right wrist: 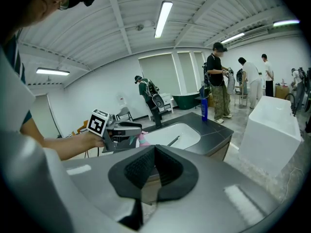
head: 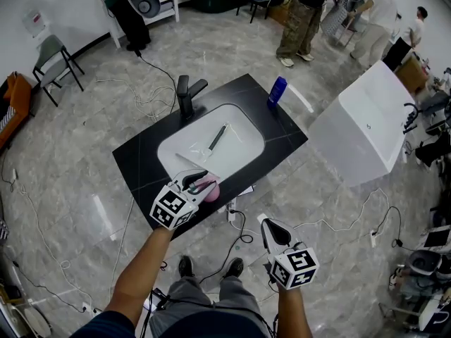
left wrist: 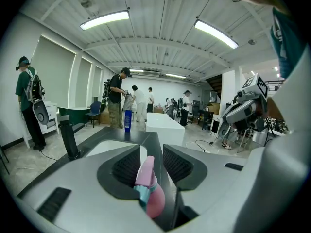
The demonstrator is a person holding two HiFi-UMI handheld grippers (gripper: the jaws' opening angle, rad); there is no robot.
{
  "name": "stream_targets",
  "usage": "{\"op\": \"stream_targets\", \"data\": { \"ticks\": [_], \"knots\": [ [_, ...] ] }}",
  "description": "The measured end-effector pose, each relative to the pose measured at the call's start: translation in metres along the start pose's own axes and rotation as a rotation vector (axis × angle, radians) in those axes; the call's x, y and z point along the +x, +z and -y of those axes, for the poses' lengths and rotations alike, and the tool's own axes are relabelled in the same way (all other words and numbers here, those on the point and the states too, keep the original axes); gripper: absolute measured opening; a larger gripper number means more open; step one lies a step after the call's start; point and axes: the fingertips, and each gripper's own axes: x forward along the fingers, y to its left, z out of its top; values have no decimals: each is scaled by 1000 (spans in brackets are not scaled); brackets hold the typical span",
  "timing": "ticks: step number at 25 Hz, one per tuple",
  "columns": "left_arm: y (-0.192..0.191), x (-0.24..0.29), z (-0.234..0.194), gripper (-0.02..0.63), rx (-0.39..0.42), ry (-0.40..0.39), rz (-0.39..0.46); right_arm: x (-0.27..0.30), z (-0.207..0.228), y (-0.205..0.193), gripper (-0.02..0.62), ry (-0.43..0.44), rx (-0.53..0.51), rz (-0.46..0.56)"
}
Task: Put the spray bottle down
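A pink spray bottle (head: 211, 188) with a teal collar is held in my left gripper (head: 198, 182) over the front edge of the black counter (head: 141, 157), just in front of the white sink (head: 243, 129). In the left gripper view the pink spray bottle (left wrist: 148, 186) sits between the jaws of that gripper (left wrist: 151, 154), nozzle pointing forward. My right gripper (head: 267, 225) hangs lower right, off the counter over the floor, jaws shut with nothing in them. In the right gripper view the right gripper (right wrist: 154, 155) looks toward the left gripper (right wrist: 121, 130).
A black faucet (head: 186, 94) stands behind the sink and a blue bottle (head: 277, 90) at the counter's far right corner. A dark brush (head: 216, 138) lies in the basin. A white tub (head: 366, 129) stands to the right. Cables trail on the floor. People stand at the back.
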Motion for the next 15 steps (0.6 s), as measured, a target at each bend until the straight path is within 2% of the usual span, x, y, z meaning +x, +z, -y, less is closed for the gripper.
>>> {"op": "stream_targets", "data": {
  "ticks": [10, 13, 15],
  "knots": [
    [-4, -1, -2, 141, -11, -1, -6, 1, -2, -2, 11, 5, 1, -4],
    [-9, -2, -1, 79, -27, -1, -22, 1, -3, -3, 11, 6, -1, -4],
    [-10, -3, 0, 67, -45, -2, -22, 0, -4, -4, 11, 7, -3, -4]
  ]
}}
